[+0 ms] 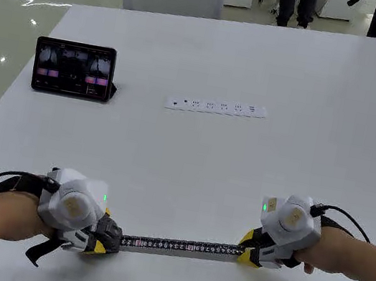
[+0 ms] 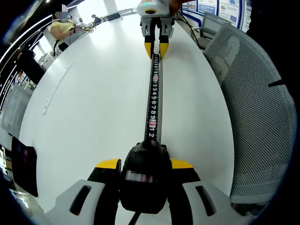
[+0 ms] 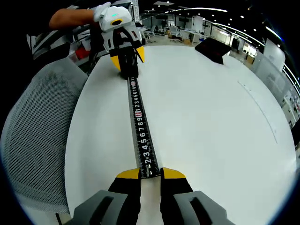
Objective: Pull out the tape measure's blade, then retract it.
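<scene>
A black tape measure case (image 2: 144,174) sits between the yellow-tipped jaws of my left gripper (image 1: 104,236), which is shut on it near the table's front edge. Its blade (image 1: 180,245) runs flat along the white table (image 1: 242,164) to my right gripper (image 1: 249,249), which is shut on the blade's end. In the left gripper view the blade (image 2: 153,98) stretches away to the right gripper (image 2: 156,48). In the right gripper view the blade (image 3: 139,129) leads back to the case (image 3: 127,60), and my right gripper (image 3: 150,174) pinches its tip.
A tablet (image 1: 74,69) with a lit screen stands at the table's left. A white power strip (image 1: 216,106) lies mid-table. A mesh chair (image 2: 255,108) is beside the table edge. People stand beyond the far side.
</scene>
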A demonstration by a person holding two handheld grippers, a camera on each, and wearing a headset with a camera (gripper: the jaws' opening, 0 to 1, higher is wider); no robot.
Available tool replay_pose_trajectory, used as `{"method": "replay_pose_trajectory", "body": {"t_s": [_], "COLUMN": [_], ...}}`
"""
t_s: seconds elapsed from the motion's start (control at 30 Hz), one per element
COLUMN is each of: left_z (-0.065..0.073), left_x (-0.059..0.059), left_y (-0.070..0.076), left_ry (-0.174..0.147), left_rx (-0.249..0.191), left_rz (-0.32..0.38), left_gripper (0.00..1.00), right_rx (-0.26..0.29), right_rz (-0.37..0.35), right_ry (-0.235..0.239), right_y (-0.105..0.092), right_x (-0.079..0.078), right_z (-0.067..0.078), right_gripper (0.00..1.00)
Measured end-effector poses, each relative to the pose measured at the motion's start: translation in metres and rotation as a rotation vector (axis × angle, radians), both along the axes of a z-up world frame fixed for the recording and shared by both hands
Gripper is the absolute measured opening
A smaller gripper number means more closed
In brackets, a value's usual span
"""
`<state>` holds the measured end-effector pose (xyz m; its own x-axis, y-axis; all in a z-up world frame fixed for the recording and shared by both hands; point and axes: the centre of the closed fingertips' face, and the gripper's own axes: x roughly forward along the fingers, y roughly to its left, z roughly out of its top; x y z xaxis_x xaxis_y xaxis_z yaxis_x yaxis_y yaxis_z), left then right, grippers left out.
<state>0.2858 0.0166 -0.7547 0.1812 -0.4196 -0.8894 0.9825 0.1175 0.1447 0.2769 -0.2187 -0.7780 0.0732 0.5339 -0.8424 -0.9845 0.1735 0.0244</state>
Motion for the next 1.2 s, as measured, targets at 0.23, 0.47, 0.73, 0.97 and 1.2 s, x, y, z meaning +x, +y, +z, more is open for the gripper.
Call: {"method": "replay_pose_trajectory", "body": {"t_s": [0.23,0.47,0.73,0.97,1.2], "left_z": [0.0,0.003,0.013,0.022,0.029], "left_x": [0.0,0.0,0.001,0.001,0.003], "left_y": [0.0,0.001,0.008,0.012,0.01], "left_ry": [0.004,0.009,0.013,0.028,0.008], "left_rx": [0.0,0.009,0.015,0.002,-0.038], "left_rz": [-0.01,-0.009,-0.01,0.016,0.03], "left_gripper": [0.35,0.34,0.33,0.36,0.49], "right_rx": [-0.02,-0.047,-0.05,-0.053,-0.041], "right_rz": [0.005,0.044,0.037,0.018,-0.047], "right_ry": [0.01,-0.001,-0.004,-0.007,-0.003], "right_y": [-0.001,-0.001,0.0,-0.004,-0.006], "right_x": [0.001,-0.001,-0.001,0.0,0.003], "right_z": [-0.001,-0.002,-0.002,0.0,0.01], "right_gripper": [0.12,0.12,0.12,0.14,0.2]}}
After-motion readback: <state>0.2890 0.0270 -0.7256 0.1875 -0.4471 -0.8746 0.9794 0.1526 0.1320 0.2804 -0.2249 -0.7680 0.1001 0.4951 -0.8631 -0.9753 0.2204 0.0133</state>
